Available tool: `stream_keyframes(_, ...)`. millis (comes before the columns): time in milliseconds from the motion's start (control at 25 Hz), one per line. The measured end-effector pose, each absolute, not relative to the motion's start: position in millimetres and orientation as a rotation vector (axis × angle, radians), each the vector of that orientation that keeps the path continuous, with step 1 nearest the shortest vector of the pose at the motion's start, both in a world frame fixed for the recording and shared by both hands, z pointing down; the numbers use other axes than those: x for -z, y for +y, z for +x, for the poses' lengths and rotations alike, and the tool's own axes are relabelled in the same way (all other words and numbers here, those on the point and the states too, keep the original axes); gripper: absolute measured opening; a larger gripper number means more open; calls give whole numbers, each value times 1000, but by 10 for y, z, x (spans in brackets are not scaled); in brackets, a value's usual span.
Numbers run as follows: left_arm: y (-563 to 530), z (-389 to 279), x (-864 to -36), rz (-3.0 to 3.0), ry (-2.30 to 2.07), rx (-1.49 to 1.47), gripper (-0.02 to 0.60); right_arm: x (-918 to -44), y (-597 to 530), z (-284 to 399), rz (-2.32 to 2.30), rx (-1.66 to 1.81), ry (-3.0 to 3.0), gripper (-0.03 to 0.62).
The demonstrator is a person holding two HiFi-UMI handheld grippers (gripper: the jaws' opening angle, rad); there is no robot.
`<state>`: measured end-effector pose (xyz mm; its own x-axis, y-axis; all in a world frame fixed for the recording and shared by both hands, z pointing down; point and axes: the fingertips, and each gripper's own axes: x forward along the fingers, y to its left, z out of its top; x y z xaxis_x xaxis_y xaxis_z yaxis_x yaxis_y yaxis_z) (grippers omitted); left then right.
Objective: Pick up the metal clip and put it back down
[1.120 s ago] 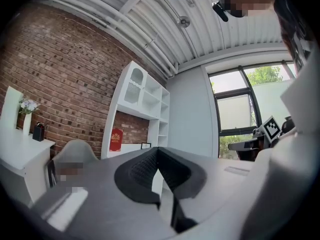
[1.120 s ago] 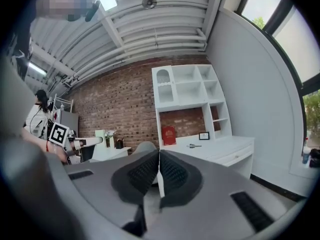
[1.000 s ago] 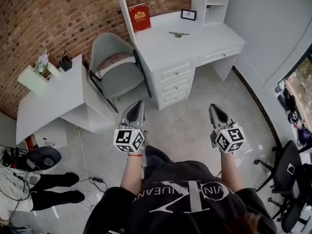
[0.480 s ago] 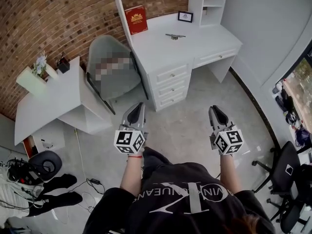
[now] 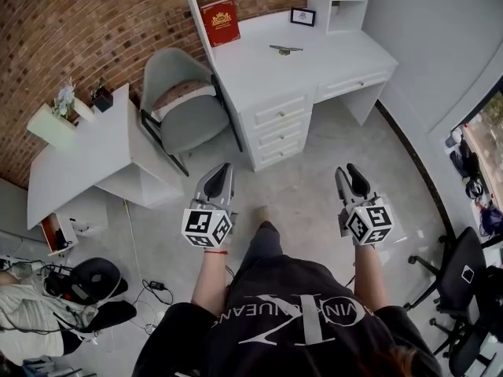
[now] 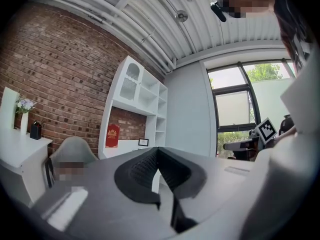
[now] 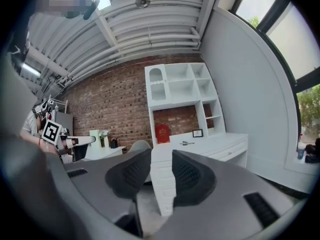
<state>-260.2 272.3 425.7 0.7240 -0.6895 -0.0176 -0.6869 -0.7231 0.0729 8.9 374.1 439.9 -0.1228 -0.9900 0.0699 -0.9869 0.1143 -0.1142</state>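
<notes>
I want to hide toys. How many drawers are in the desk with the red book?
4: three stacked drawers, one wide drawer to their right. Others could be hidden.

A red brick wall (image 5: pixel 78 30) is running behind the white surface (image 5: pixel 330 53) with its drawers, and tall white shelves (image 7: pixel 182 91) are rising over it. A grey armchair (image 5: pixel 185 108) is sitting alongside on the grey floor (image 5: pixel 314 187). Daylight is pouring through big windows (image 6: pixel 232 109) under a ribbed ceiling (image 7: pixel 150 29).
</notes>
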Motion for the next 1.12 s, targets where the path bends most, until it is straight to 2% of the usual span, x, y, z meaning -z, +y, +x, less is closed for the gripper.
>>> stream_keyframes(1120, 518, -1509, -4487, 2805, -1090, -39, 8, -4649, 1650, 1001, -2075, 377, 2369, 102)
